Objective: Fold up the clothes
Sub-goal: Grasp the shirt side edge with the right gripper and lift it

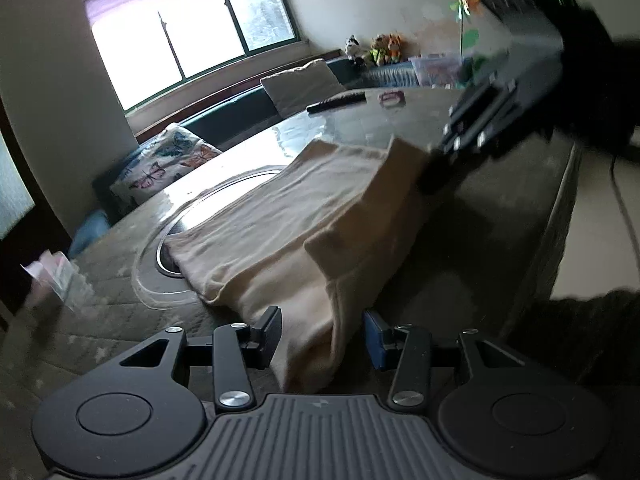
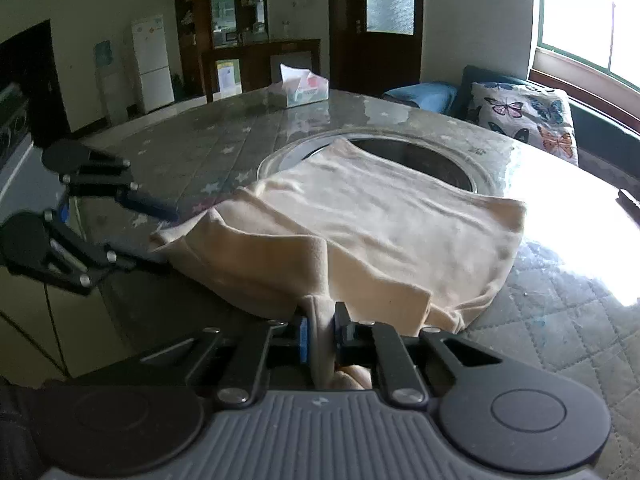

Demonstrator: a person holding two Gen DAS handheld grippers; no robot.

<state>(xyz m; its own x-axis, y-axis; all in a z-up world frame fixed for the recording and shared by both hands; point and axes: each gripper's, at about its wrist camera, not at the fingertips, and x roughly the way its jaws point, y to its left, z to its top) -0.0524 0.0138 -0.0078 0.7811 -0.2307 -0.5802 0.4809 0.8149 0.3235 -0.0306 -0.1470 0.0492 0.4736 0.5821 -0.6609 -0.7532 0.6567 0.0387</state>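
My right claw pinches cream garment | left claw gapes around hem, ungripped | risk: lifting one-sided skews my fold.

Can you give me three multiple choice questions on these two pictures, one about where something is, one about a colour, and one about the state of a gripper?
1. Where does the tissue box stand?
A. on the far part of the table
B. on the garment
C. on the floor

2. What colour is the garment on the table?
A. dark blue
B. cream
C. red

3. How does the right gripper stand?
A. wide open over bare table
B. shut on a fold of the garment
C. shut on the tissue box

Answers:
1 A: the box sits beyond the cloth near the table's far edge.
2 B: the cloth is pale cream in both views.
3 B: its pads pinch a bunched fold of cloth, while the left gripper stands open around the garment's near corner.
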